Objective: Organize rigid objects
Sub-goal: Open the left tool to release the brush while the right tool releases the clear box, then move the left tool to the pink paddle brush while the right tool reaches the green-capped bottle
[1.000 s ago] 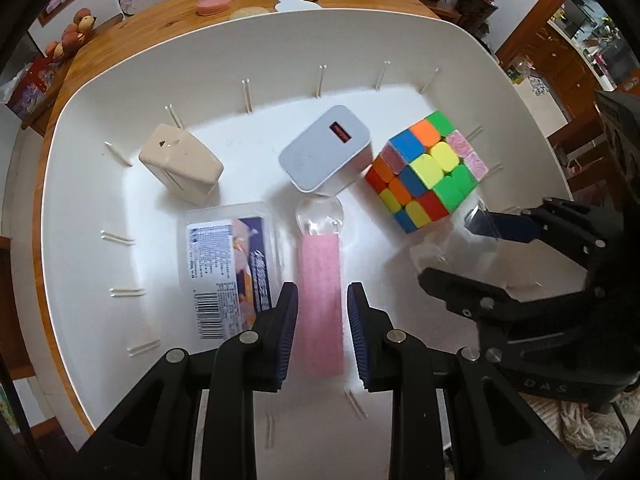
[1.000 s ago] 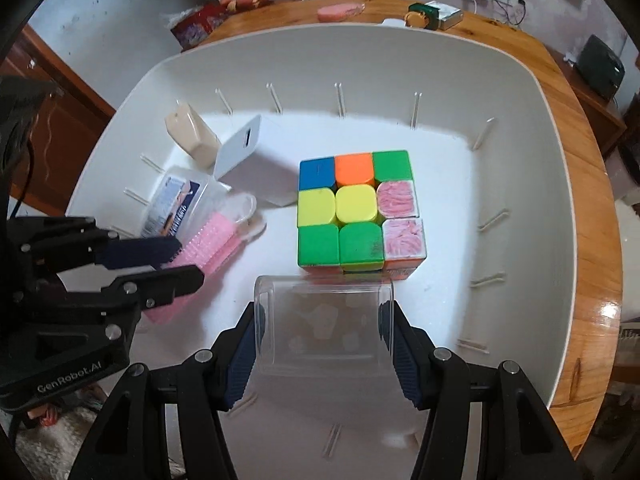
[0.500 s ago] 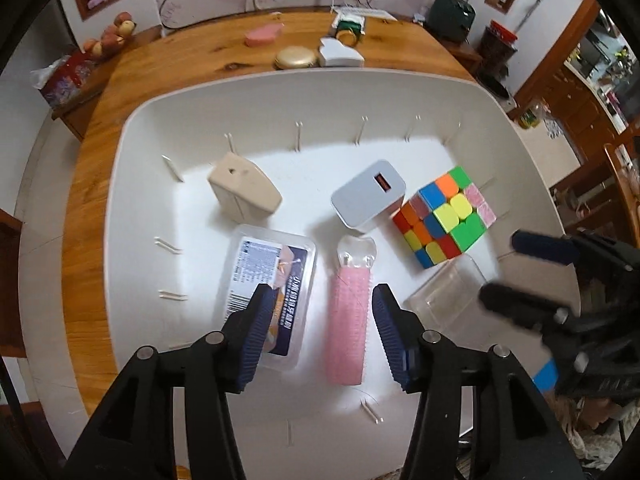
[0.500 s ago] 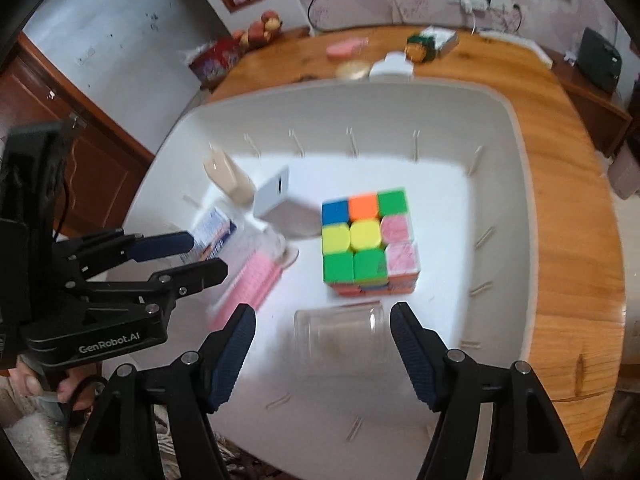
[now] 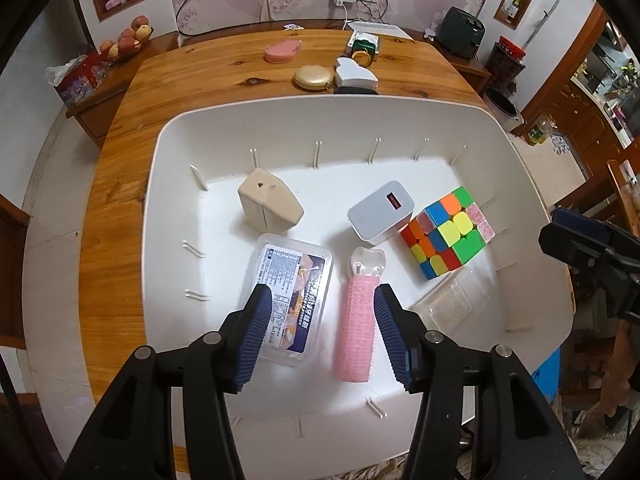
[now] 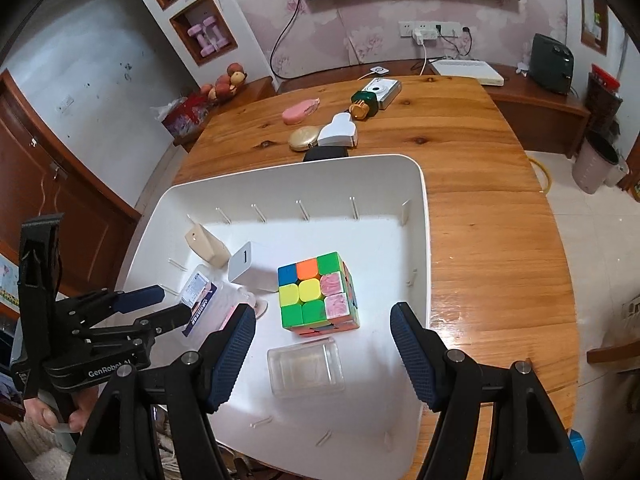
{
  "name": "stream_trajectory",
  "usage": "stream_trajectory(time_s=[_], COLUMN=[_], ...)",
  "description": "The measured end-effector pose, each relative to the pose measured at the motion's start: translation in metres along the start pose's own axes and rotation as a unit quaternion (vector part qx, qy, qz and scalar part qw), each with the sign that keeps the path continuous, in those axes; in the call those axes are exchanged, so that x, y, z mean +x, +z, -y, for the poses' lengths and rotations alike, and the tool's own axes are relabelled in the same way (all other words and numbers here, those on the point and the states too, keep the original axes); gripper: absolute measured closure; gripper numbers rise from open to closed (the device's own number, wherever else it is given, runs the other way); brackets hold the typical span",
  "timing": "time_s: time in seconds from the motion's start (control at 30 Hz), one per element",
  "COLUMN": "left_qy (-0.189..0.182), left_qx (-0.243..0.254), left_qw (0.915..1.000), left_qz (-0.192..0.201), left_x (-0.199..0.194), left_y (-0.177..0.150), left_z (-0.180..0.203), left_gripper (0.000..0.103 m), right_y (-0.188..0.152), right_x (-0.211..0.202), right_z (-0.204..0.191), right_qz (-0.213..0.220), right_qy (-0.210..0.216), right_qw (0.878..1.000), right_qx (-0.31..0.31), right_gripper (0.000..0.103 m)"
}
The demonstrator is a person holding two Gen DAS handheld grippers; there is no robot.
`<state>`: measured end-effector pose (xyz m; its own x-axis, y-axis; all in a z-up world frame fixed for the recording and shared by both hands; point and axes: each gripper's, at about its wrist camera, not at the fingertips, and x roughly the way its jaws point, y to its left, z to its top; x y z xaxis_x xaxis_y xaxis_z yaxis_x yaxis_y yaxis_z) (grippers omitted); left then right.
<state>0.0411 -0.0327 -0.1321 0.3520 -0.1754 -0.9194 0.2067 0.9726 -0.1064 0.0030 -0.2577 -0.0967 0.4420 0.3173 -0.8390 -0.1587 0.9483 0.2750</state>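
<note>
A white bin (image 5: pixel 168 200) (image 6: pixel 420 240) on the wooden table holds a colourful cube (image 5: pixel 448 236) (image 6: pixel 316 292), a white charger (image 5: pixel 380 212) (image 6: pixel 248 268), a beige block (image 5: pixel 268 204) (image 6: pixel 204 246), a labelled clear box (image 5: pixel 288 300) (image 6: pixel 198 304), a pink brush (image 5: pixel 356 332) and a clear plastic box (image 5: pixel 456 304) (image 6: pixel 306 366). My left gripper (image 5: pixel 320 336) is open and empty above the brush and labelled box. My right gripper (image 6: pixel 324 356) is open and empty above the clear box.
Beyond the bin on the table (image 6: pixel 480 200) lie a pink case (image 5: pixel 282 50) (image 6: pixel 300 110), a gold compact (image 5: pixel 312 78) (image 6: pixel 304 138), a white heart-shaped box (image 5: pixel 354 76) (image 6: pixel 338 132), a green bottle (image 6: pixel 364 104) and a small camera (image 6: pixel 384 88).
Both grippers have opened and risen away from the bin. The left let go of the pink brush; the right let go of the clear box, which now lies in the bin.
</note>
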Motion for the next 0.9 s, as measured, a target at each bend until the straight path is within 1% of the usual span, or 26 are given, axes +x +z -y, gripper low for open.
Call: stream_trajectory(time_s=[0.23,0.33,0.47,0.6,0.67,0.9], left_qy=[0.012,0.014,0.032,0.039,0.046,0.070], left_qx=[0.008,0.011,0.013,0.017,0.021,0.036], left_qw=[0.9998,0.9995,0.9979,0.9966,0.9957,0.9923], left_qz=[0.017,0.026,0.054,0.071,0.078,0.096], left_x=[-0.017,-0.028,-0.050,-0.068,-0.075,-0.090], left_y=[0.010,0.021,0.042,0.062,0.072,0.106], left_z=[0.000,-0.004,-0.010,-0.016,-0.018,-0.022], left_gripper=[0.046,0.046,0.045,0.043,0.035,0.034], right_y=[0.001,0.005,0.015,0.031,0.040,0.081], right_x=[-0.002,-0.006,-0.014,-0.023,-0.026,-0.033], right_z=[-0.005,-0.008,-0.012,-0.016,-0.017,-0.019], right_qz=[0.003,0.006,0.019,0.035,0.040,0.054], right_qy=[-0.008,-0.016,-0.025,-0.039,-0.042,-0.069], right_qw=[1.000,1.000,0.999,0.997,0.997,0.994], right_qx=[-0.013,-0.024,-0.038,-0.054,-0.058,-0.072], right_gripper=[0.032,0.032,0.032,0.032,0.032,0.032])
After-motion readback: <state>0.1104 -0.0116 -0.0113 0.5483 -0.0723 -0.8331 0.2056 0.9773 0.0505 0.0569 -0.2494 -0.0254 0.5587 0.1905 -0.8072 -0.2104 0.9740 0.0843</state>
